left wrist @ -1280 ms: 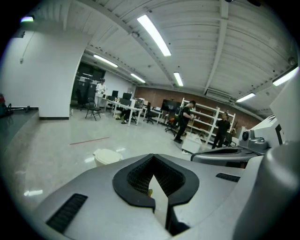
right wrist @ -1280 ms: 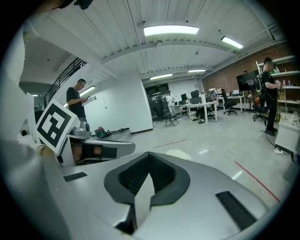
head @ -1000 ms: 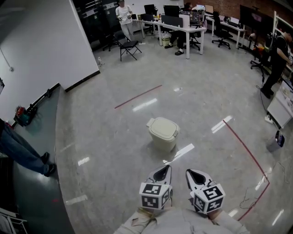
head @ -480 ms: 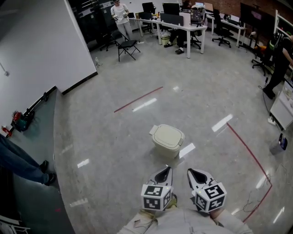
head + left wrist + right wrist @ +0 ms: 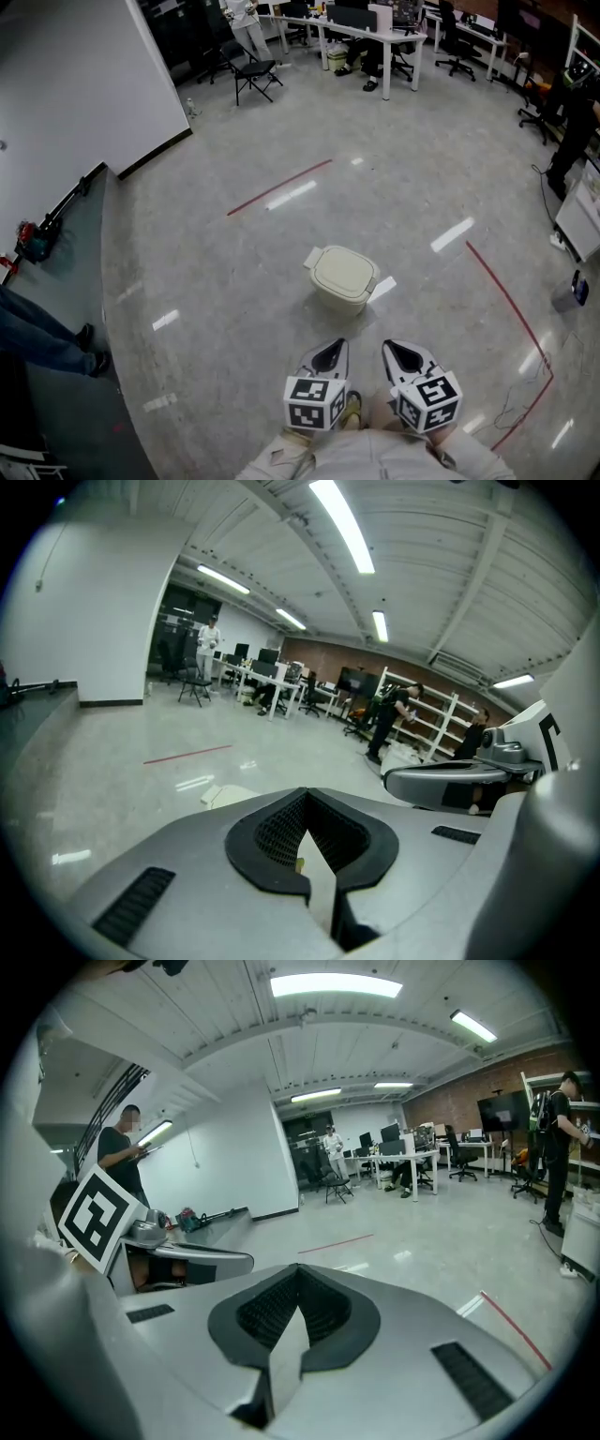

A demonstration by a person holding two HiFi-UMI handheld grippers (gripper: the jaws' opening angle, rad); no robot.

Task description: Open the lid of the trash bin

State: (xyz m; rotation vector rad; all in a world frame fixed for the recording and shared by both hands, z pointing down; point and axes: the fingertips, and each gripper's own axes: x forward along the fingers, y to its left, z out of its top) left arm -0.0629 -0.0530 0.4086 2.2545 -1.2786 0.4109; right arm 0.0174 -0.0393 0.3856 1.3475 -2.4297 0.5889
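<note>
A small cream trash bin (image 5: 344, 278) stands on the polished floor with its lid down, a short way ahead of both grippers. The left gripper view shows a pale corner of the bin (image 5: 223, 795) just past the jaws. My left gripper (image 5: 330, 352) and right gripper (image 5: 399, 352) are held side by side near the bottom of the head view, pointing at the bin and apart from it. The left gripper (image 5: 305, 795) has its tips together with nothing between them. So does the right gripper (image 5: 298, 1270).
Red tape lines (image 5: 278, 187) (image 5: 511, 305) cross the grey floor beyond and to the right of the bin. A white partition wall (image 5: 75, 84) stands at the left, with a person's legs (image 5: 47, 333) beside it. A folding chair (image 5: 251, 67), desks (image 5: 370, 33) and people are at the back.
The head view has advanced: the desks and chair slid toward the top edge and the bin looks slightly nearer. Both grippers keep their pose and stay shut.
</note>
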